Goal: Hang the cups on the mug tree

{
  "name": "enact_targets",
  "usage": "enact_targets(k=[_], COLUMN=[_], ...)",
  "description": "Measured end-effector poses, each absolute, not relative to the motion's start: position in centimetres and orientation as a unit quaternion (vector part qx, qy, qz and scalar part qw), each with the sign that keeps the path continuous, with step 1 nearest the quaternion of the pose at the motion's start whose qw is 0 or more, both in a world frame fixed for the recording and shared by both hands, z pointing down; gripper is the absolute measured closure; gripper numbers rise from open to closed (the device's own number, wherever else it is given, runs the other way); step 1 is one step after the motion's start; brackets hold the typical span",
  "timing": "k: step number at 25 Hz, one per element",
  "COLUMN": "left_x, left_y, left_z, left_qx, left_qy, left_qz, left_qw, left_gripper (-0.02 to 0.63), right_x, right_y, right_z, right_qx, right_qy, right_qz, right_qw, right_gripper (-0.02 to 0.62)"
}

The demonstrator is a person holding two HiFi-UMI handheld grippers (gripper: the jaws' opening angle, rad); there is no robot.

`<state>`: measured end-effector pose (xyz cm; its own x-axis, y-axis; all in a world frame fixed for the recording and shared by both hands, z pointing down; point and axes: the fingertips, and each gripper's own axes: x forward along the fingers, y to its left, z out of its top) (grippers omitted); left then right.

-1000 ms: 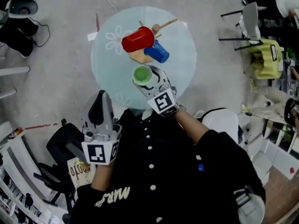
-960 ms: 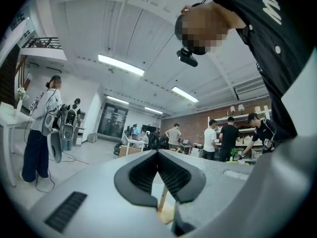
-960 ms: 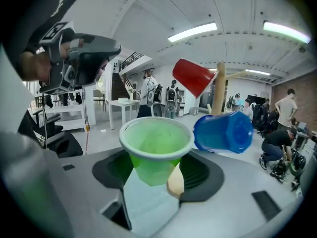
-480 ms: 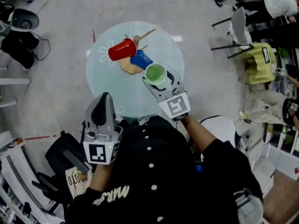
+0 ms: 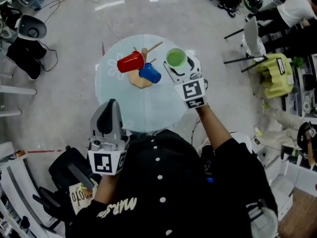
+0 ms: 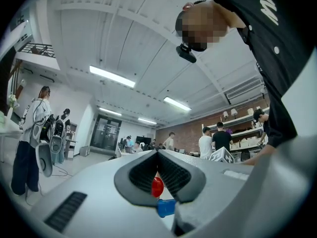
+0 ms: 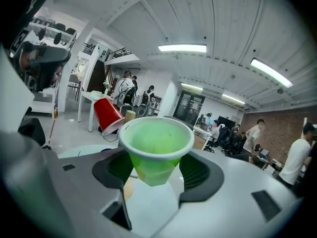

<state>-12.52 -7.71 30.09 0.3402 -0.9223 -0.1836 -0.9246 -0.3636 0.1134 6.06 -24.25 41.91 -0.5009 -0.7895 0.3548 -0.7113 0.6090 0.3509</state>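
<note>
Upright, green cup clamped between right fingers

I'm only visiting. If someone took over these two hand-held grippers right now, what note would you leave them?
Left gripper: jaws together, empty, held low near the body.
Right gripper: jaws closed on the green cup, upright, over the round table's right side.
Done: red cup and blue cup appear hung on the mug tree.
Left: hang the green cup on a free peg.
</note>
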Motion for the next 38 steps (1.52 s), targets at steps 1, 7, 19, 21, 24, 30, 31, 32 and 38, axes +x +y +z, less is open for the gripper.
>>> enact_targets(k=[1, 7, 19, 21, 24, 30, 31, 32, 38], left_x=[-12.7, -13.3, -13.8, -13.9, -14.1, -14.6, -14.7, -14.7, -15.0], left_y=[-7.7, -7.3, -5.8, -5.5, -5.1, -4.5, -4.5, -4.4, -4.1], left_z=[29.9, 28.3, 27.2, 27.1, 27.0, 27.2, 27.2, 27.3, 27.5], left_qx=[-0.817, -0.808, -0.798, -0.796, -0.793, -0.788, -0.788, -0.787, -0.784], left_qy=[0.567, 0.577, 0.589, 0.591, 0.594, 0.600, 0.601, 0.602, 0.606], left_qz=[0.107, 0.113, 0.125, 0.126, 0.127, 0.129, 0.129, 0.128, 0.129], left_qw=[0.007, 0.025, 0.040, 0.040, 0.040, 0.037, 0.036, 0.036, 0.033], left_gripper=[0.612, 0.612, 0.612, 0.612, 0.612, 0.612, 0.612, 0.612, 0.612], right_x=[6.1, 7.1, 5.0, 4.0, 2.7, 0.6, 0.5, 0.4, 0.1], right_y=[-24.8, -27.6, -30.0, -29.5, -28.7, -27.6, -27.5, -27.5, -27.0], right_z=[41.9, 43.0, 40.9, 40.8, 41.2, 42.2, 42.2, 42.3, 43.0], right_qx=[0.435, 0.439, 0.393, 0.376, 0.348, 0.303, 0.300, 0.297, 0.265], right_qy=[-0.860, -0.828, -0.758, -0.748, -0.734, -0.705, -0.697, -0.688, -0.642], right_qz=[-0.084, -0.139, -0.320, -0.354, -0.399, -0.470, -0.482, -0.495, -0.556], right_qw=[0.252, 0.321, 0.410, 0.417, 0.425, 0.436, 0.437, 0.440, 0.457], right_gripper=[0.307, 0.307, 0.307, 0.307, 0.307, 0.307, 0.307, 0.308, 0.308])
